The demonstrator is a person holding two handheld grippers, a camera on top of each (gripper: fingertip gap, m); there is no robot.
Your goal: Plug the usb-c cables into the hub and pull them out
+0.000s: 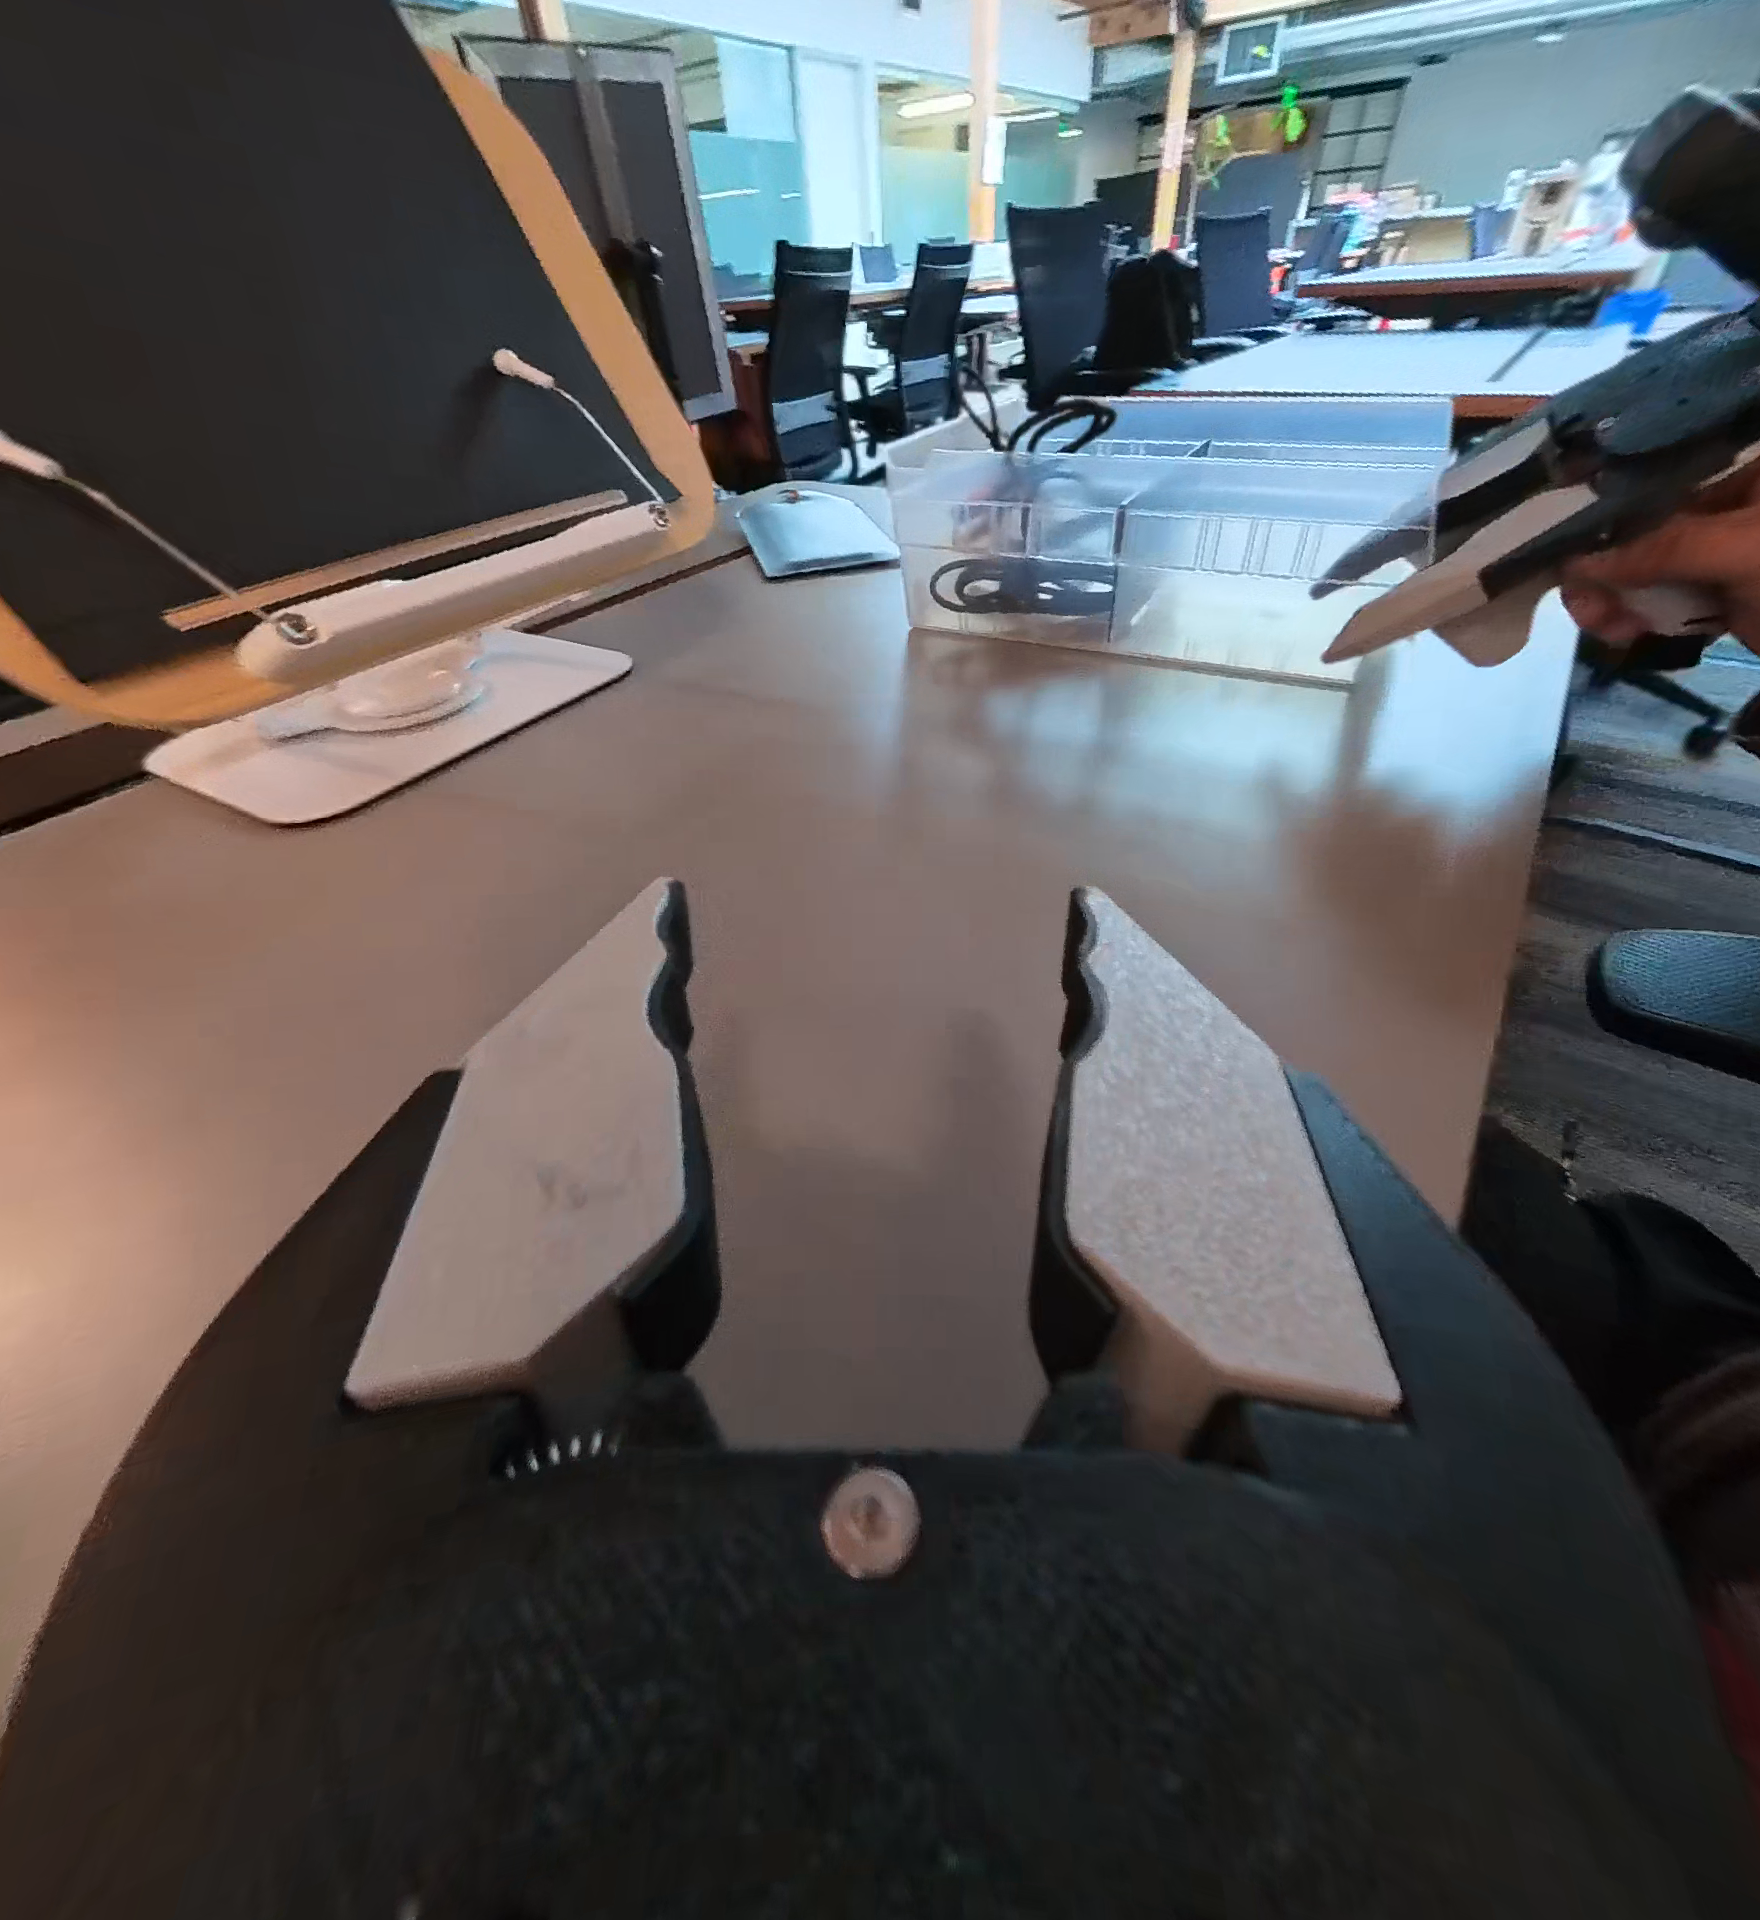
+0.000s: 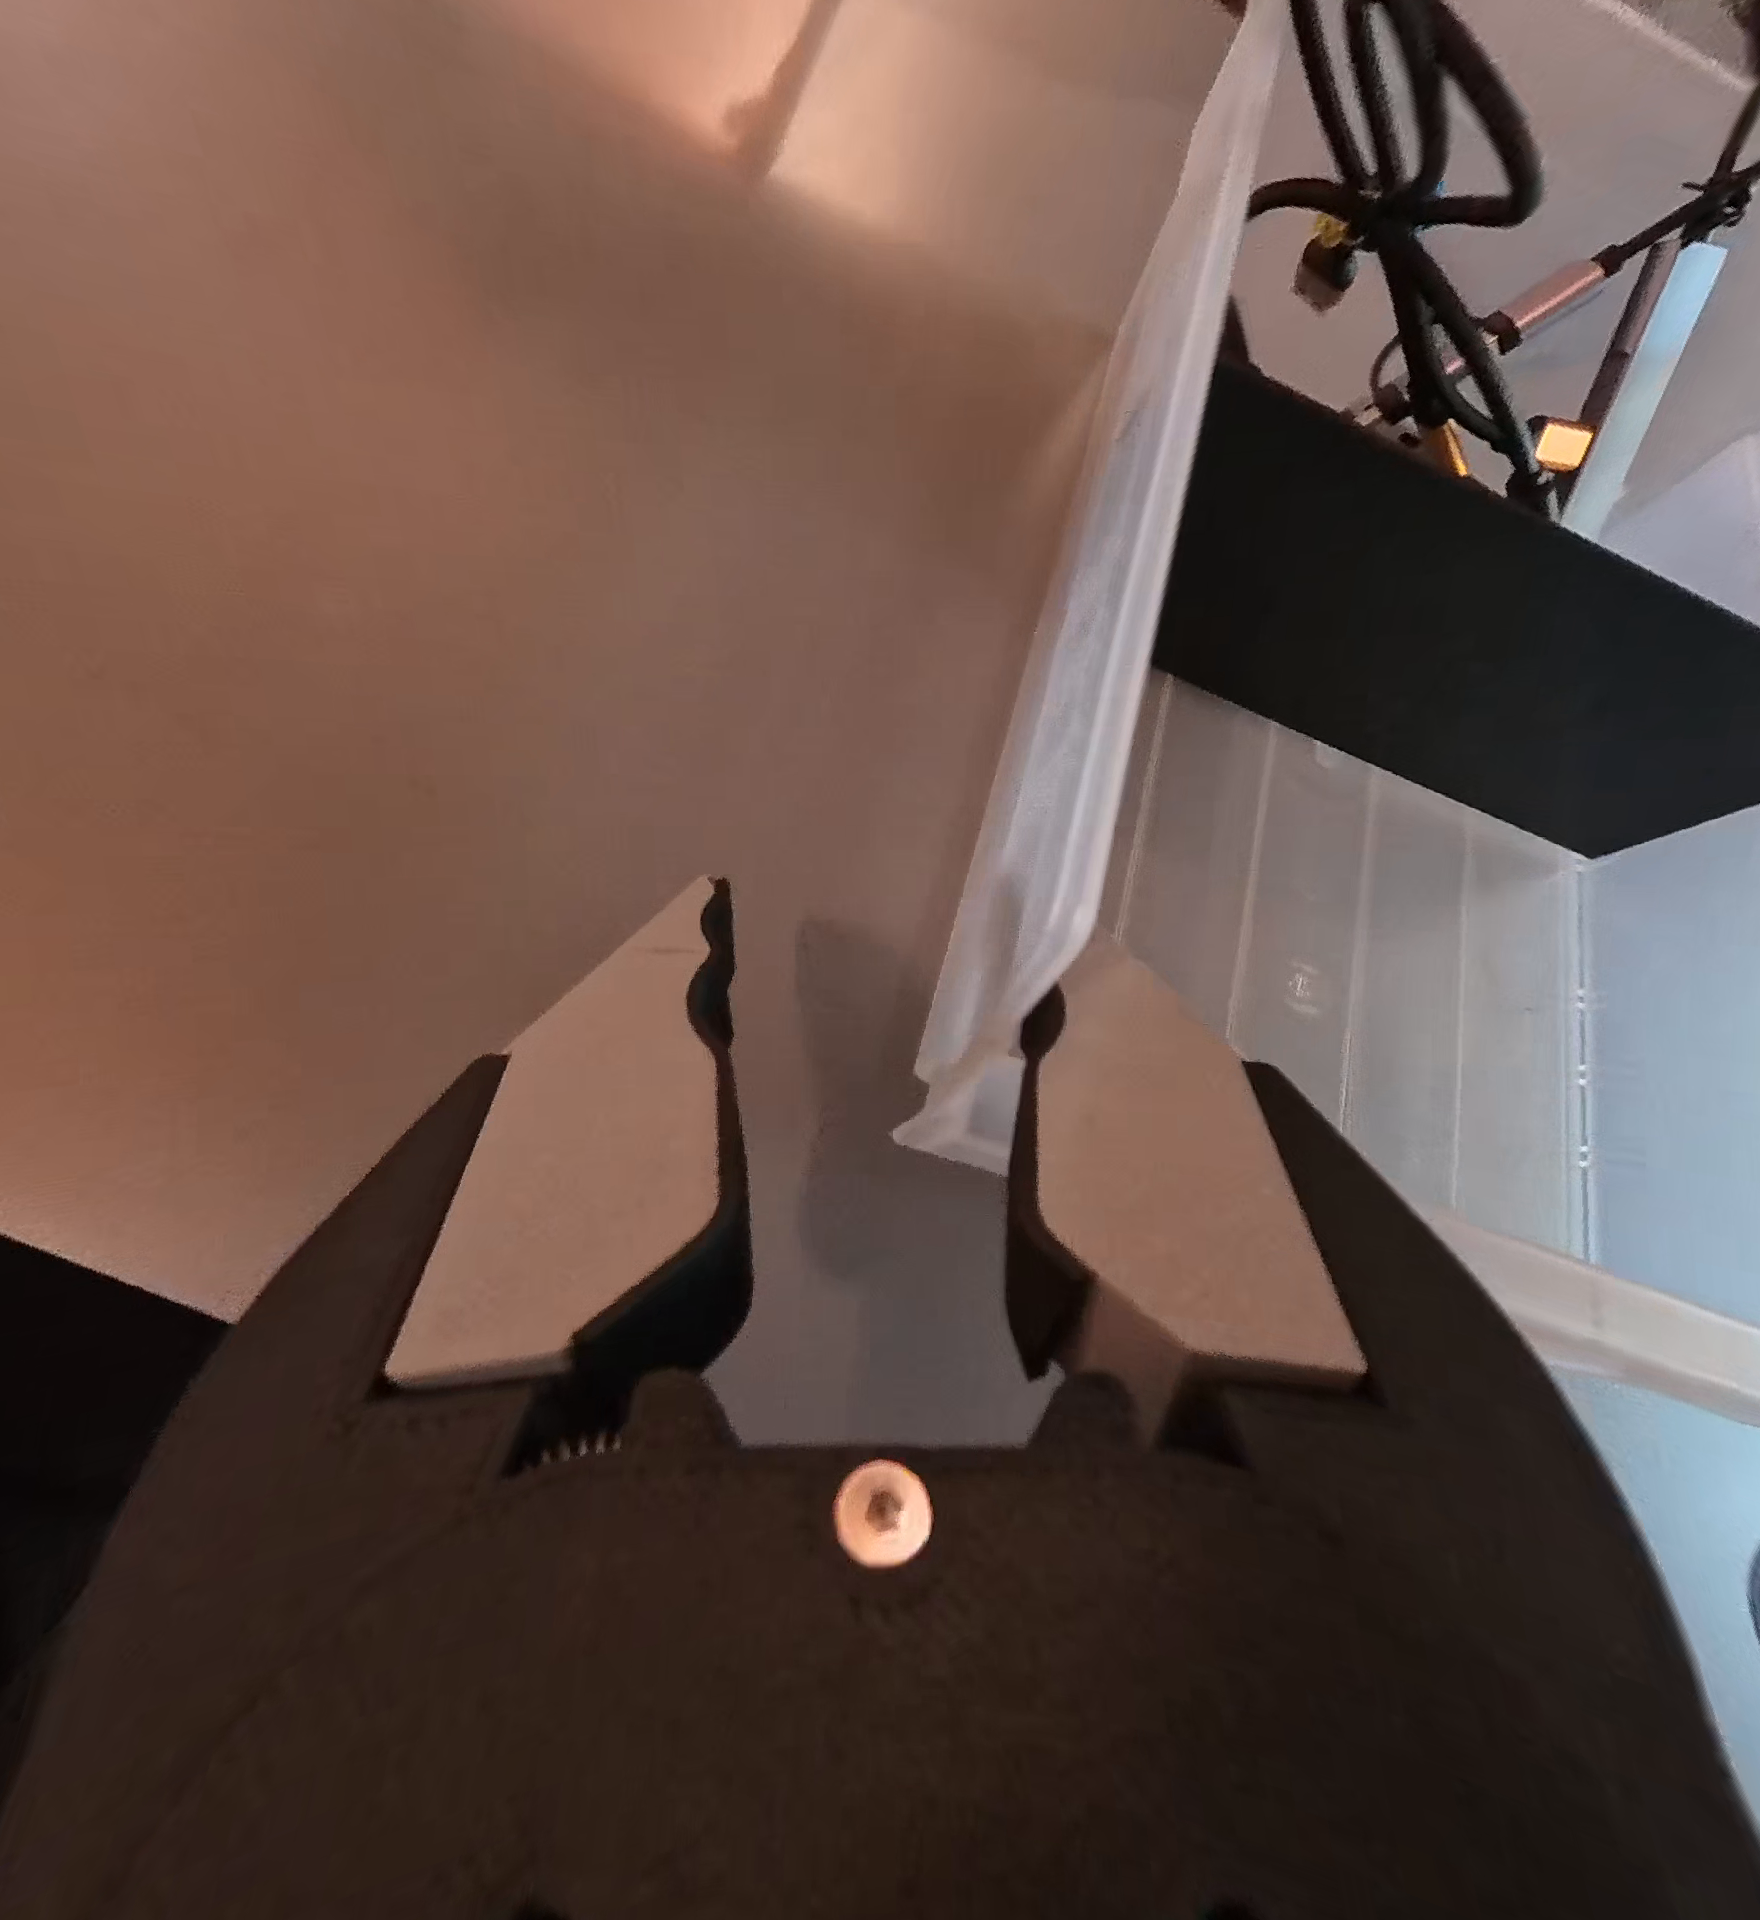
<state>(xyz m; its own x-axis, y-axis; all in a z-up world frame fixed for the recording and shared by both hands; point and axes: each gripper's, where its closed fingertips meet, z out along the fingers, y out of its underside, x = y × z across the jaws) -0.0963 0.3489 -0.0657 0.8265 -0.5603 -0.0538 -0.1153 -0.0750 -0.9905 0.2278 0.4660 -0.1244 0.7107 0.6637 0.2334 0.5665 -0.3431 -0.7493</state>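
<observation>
Reaching toward the clear box (image 1: 1167, 540) far right on the table (image 1: 855, 779), the right hand-held gripper (image 1: 1338, 621) is open, empty and nearest the black cables (image 2: 1416, 249) inside; the left hand-held gripper (image 1: 876, 935) waits wide.

I counted two grippers, my left gripper (image 1: 876, 914) and my right gripper (image 1: 1338, 623). One clear organizer box (image 1: 1219, 520) sat on one brown table (image 1: 855, 748), beside one tablet stand (image 1: 388, 717) and one grey pouch (image 1: 814, 530); the tangled cables (image 2: 1416, 260) I couldn't count.

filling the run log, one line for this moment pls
left gripper open, empty, over table | right gripper open, empty, at clear organizer | cables inside
</observation>
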